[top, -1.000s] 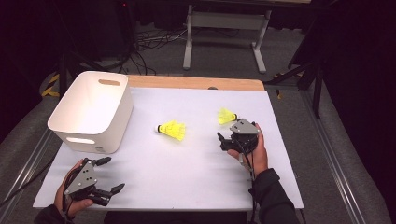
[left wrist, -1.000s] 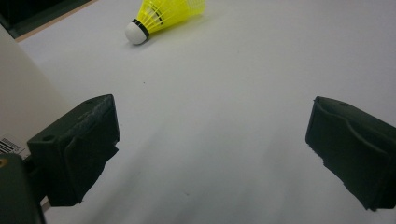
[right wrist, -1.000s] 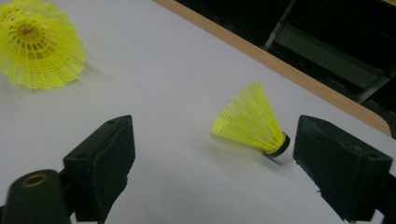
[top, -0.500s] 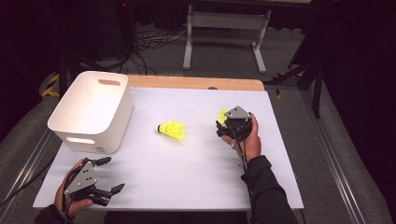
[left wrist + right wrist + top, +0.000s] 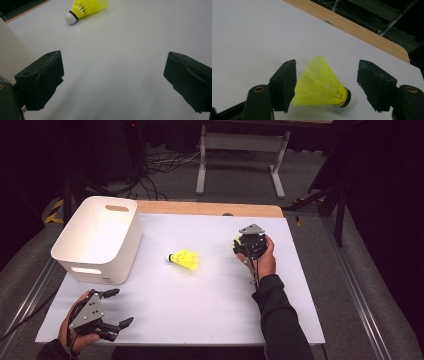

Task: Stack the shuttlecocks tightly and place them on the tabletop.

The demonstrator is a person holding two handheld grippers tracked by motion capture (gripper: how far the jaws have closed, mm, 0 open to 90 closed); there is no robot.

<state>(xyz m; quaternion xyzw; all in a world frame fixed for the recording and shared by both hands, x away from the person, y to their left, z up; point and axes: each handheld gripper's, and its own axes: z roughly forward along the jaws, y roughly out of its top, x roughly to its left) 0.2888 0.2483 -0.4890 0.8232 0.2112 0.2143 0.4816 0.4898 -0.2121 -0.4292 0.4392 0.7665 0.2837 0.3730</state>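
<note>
While my right gripper (image 5: 325, 85) has just been closing, a yellow shuttlecock (image 5: 322, 86) lies on the white table (image 5: 210, 295) between its jaws, not yet clamped. My left gripper (image 5: 114, 309) rests wide open at the near edge.

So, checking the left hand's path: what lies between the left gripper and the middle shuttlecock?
Only bare white table lies between the left gripper and the middle shuttlecock, seen in the left gripper view.
</note>
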